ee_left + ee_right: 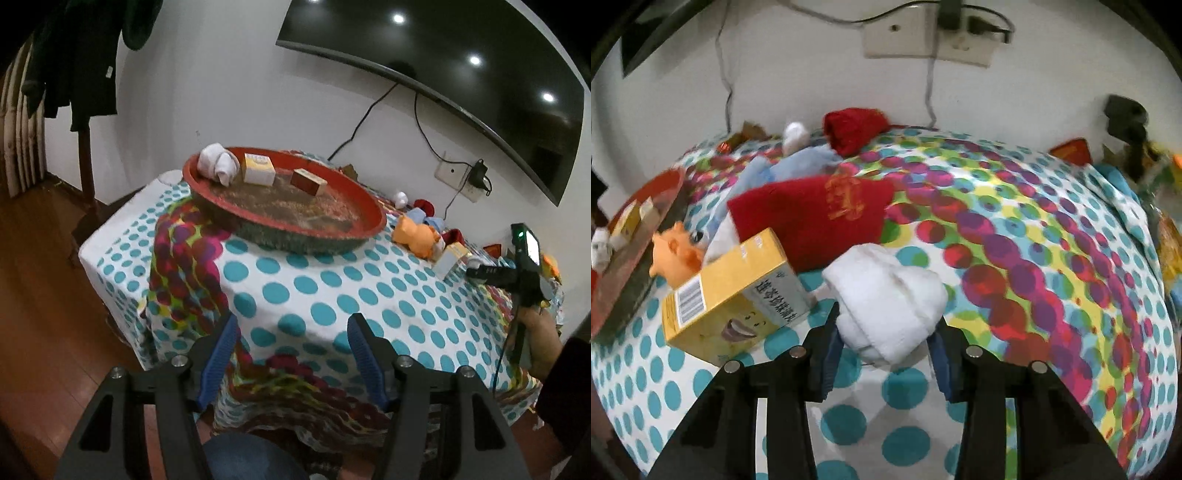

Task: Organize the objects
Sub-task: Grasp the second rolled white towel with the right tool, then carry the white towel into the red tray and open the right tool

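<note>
3 boxes (258, 169), 3 white socks (886, 302), 1 tray (207, 192).

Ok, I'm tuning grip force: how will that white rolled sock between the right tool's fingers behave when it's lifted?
The white sock looks soft and bulging, so it will probably squash rather than resist. It seems light for its size. Being a loose roll, it may sag or partly unroll. The right tool has a finger at each side; whether the pads already press in, I can't tell.

left gripper (291, 354): lower centre of frame, jaws wide apart, nothing between | right gripper (884, 341): lower centre, jaws clamping white cloth roll (886, 306)
</note>
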